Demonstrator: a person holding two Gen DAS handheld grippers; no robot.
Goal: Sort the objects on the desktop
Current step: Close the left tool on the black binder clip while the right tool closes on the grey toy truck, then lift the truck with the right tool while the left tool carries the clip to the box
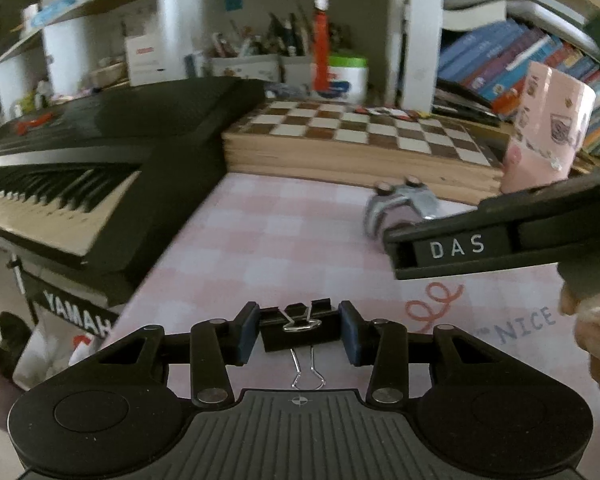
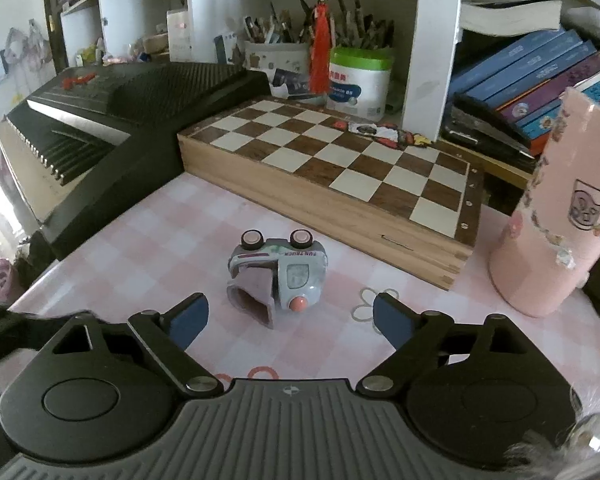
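A black binder clip [image 1: 300, 330] with silver wire handles lies on the pink checked tablecloth [image 1: 284, 240]. My left gripper [image 1: 300, 332] is shut on it, a blue pad pressing each side. A grey toy truck [image 2: 278, 278] lies tipped over in the middle of the cloth, wheels pointing away. My right gripper [image 2: 290, 320] stands open just short of the truck, its blue pads [image 2: 190, 320] apart on either side and not touching it. In the left wrist view the truck [image 1: 400, 202] shows behind the right gripper's black body [image 1: 500, 236].
A wooden chessboard box [image 2: 340, 176] lies behind the truck. A black keyboard [image 2: 112, 120] borders the cloth on the left. A pink cylindrical container [image 2: 556, 220] stands at the right. Books [image 2: 540, 72], a pen holder [image 2: 276, 54] and a white tub [image 2: 360, 80] fill the shelf behind.
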